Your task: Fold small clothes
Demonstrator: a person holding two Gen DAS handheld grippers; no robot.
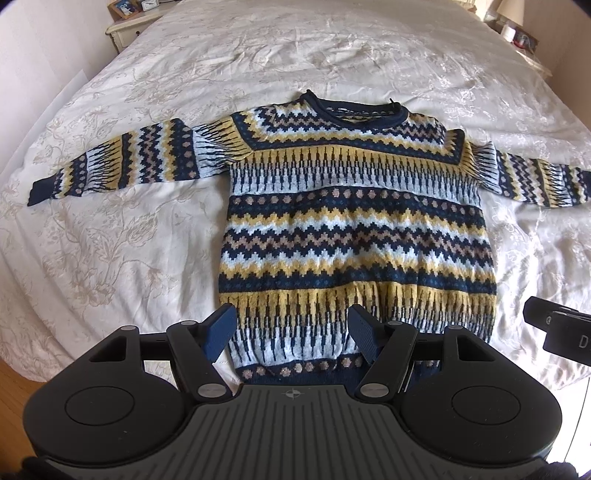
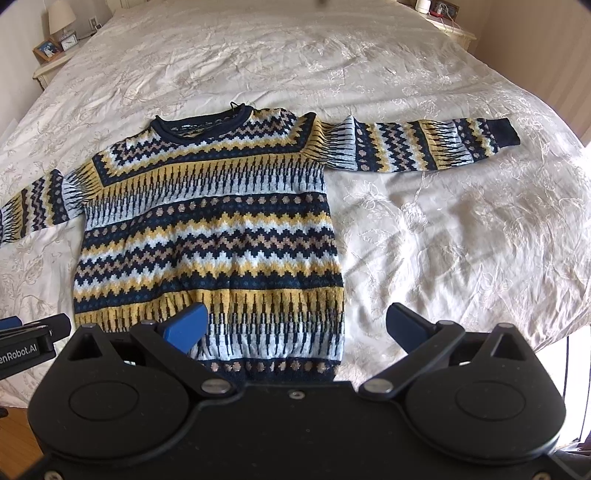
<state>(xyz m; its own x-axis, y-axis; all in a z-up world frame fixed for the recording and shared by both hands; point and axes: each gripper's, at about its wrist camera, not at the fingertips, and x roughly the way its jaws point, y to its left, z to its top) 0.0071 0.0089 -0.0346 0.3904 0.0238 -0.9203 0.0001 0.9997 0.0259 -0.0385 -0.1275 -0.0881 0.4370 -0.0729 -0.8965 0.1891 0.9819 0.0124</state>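
A small knitted sweater [image 1: 354,229] in navy, yellow and pale blue bands lies flat and face up on the bed, collar away from me and both sleeves spread sideways. My left gripper [image 1: 291,334] hangs open above the hem's left corner, with nothing between its blue pads. In the right wrist view the same sweater [image 2: 210,236] fills the left half. My right gripper [image 2: 295,328] stands open over the hem's right corner, one pad above the knit and the other above the bedspread. The right sleeve [image 2: 424,146] stretches out to the right.
A cream floral bedspread [image 1: 147,240] covers the whole bed. Nightstands stand at the far corners, one with a clock and photo frames [image 2: 55,46], one with a lamp [image 1: 511,11]. Wooden floor [image 1: 14,384] shows past the near left edge of the bed.
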